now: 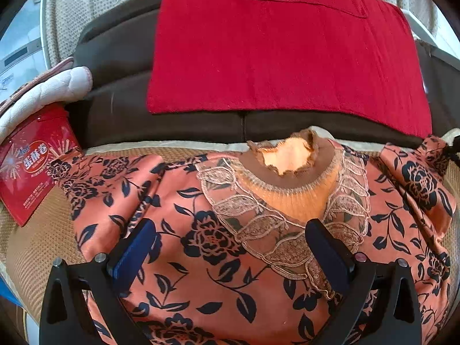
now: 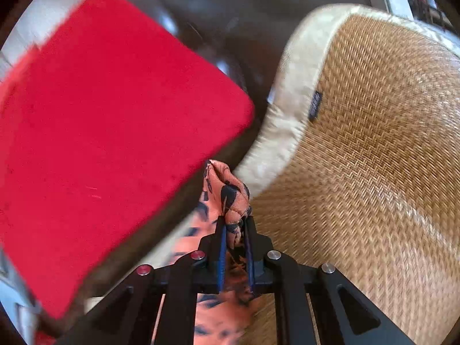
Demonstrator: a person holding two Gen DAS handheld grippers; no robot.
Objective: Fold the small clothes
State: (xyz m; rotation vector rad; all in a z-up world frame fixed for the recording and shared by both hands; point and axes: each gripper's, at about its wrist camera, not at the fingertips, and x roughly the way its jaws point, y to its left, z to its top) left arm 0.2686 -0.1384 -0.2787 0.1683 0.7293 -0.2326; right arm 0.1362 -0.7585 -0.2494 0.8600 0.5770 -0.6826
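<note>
An orange top with black flowers (image 1: 218,230) lies flat on a woven mat (image 1: 43,238), its brown knit collar (image 1: 290,169) toward the sofa back. My left gripper (image 1: 230,238) hovers open over its chest, blue pads spread wide with nothing between them. In the right wrist view my right gripper (image 2: 234,230) is shut on a bunched piece of the same orange fabric (image 2: 230,192), which sticks up past the fingertips. That sleeve end shows at the far right of the left wrist view (image 1: 425,172).
A red cloth (image 1: 273,51) hangs over the dark brown sofa back (image 1: 115,57). A red snack box (image 1: 28,166) and a white quilted item (image 1: 43,92) sit at the left. Woven mat (image 2: 373,143) with a cream border (image 2: 293,86) extends to the right.
</note>
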